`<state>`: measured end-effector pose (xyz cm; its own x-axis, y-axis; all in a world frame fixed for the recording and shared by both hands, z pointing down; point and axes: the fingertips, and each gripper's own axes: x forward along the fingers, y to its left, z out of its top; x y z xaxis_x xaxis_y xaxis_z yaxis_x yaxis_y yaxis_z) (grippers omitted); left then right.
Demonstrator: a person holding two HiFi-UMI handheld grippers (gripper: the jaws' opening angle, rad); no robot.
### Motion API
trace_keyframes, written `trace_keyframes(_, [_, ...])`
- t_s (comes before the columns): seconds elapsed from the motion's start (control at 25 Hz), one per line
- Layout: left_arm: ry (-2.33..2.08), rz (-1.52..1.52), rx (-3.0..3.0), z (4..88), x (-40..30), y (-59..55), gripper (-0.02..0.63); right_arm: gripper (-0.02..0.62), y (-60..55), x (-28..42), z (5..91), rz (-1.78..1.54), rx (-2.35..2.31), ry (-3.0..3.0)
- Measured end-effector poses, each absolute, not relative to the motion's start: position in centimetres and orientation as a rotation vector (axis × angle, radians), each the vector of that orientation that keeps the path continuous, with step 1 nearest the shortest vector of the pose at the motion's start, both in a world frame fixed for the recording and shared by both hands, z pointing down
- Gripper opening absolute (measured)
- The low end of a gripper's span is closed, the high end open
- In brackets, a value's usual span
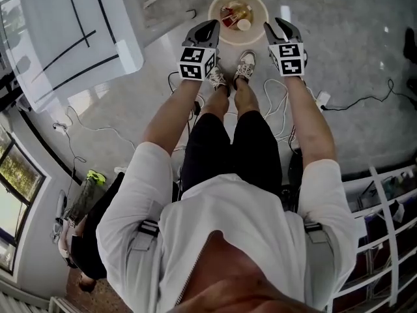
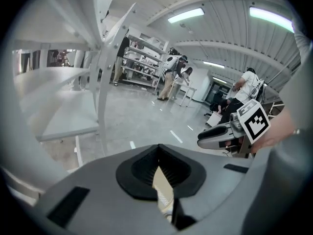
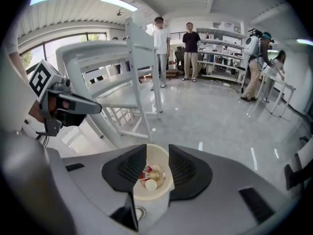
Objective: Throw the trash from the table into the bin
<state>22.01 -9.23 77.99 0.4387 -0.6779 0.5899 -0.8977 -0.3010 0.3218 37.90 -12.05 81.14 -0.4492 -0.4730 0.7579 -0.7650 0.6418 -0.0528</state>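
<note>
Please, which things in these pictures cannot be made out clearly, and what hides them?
- Table: the head view's upper left edge cuts it off, so remaining trash cannot be checked.
- Trash in the bin: too small in the head view; the right gripper covers the bin's sides in its own view.
- Pale sliver, left gripper view, behind the shut left gripper: too narrow to identify.

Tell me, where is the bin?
In the head view, the bin sits on the floor at top centre, just beyond the person's shoes.

Bin (image 3: pixel 156 147) partly behind fingers (image 3: pixel 188 173), trash (image 3: pixel 149 177) indistinct
</note>
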Motion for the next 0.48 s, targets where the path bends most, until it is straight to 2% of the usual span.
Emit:
trace_keyframes(0.16, [-1.343, 0.389, 2.153, 68.6, 23.2, -10.1, 0.011, 0.142, -13.1, 39.7, 70.7, 0.469, 1.084, -2.213])
trace_keyframes(0.48, [-1.513, 0.243, 2.302, 50.5, 23.2, -12.9, 0.011, 0.066, -16.1, 42.0, 50.9, 0.334, 1.307, -2.402])
